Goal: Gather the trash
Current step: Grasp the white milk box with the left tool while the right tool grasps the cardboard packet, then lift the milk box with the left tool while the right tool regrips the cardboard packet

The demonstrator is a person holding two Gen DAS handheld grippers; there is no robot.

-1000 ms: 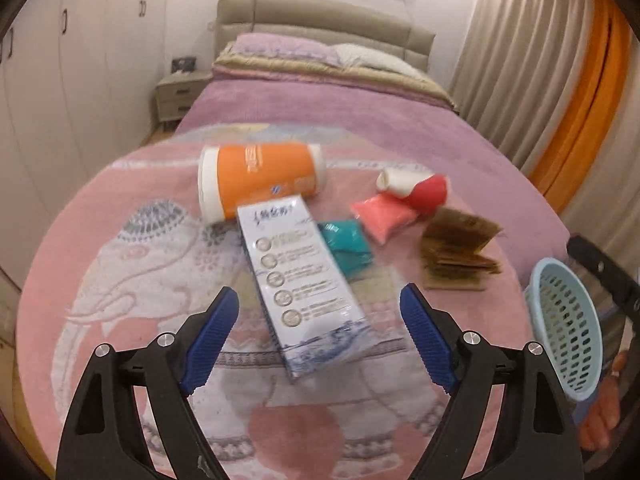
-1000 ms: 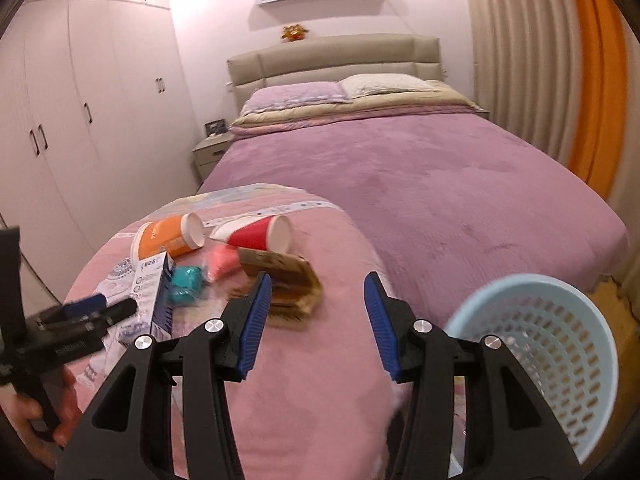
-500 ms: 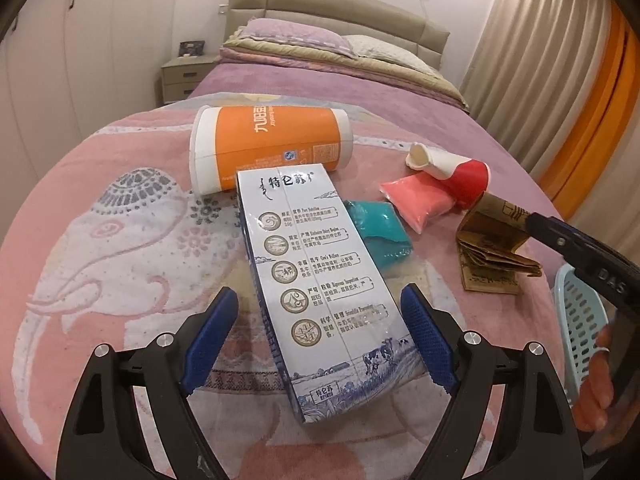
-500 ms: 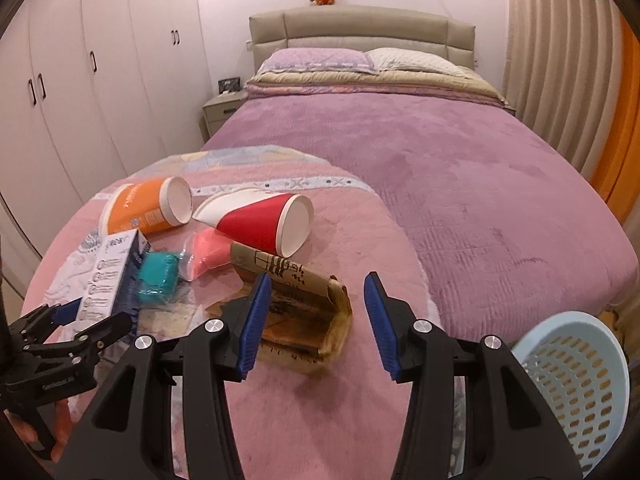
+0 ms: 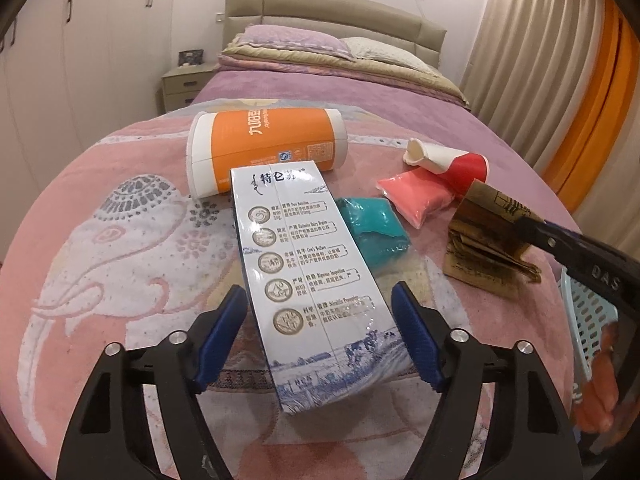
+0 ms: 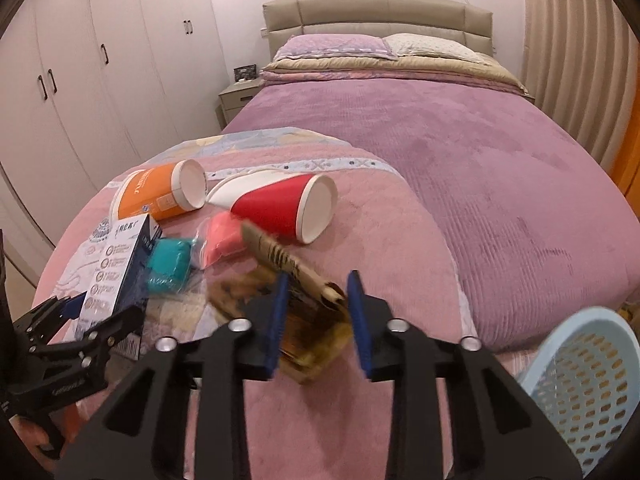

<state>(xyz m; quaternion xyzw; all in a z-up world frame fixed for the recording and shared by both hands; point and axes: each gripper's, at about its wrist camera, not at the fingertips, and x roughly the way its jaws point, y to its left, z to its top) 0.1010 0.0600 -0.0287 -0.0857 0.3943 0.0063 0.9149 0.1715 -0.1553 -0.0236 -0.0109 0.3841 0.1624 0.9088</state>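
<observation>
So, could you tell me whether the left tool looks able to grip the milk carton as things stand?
Probably yes. The left tool already straddles the carton, its jaws just closing in on either side, with nothing between. The teal packet lies beside it, farther up, clear of the pads.

Counted on the bed: one milk carton (image 5: pixel 316 280), one orange canister (image 5: pixel 264 146), one red cup (image 6: pixel 288 206), two small packets, pink (image 5: pixel 416 200) and teal (image 5: pixel 376 232), one brown cardboard piece (image 5: pixel 484 248); one blue basket (image 6: pixel 580 384).

Bedroom: purple-covered bed (image 6: pixel 460 152), white wardrobes (image 6: pixel 80 80), beige curtains (image 5: pixel 532 52).
</observation>
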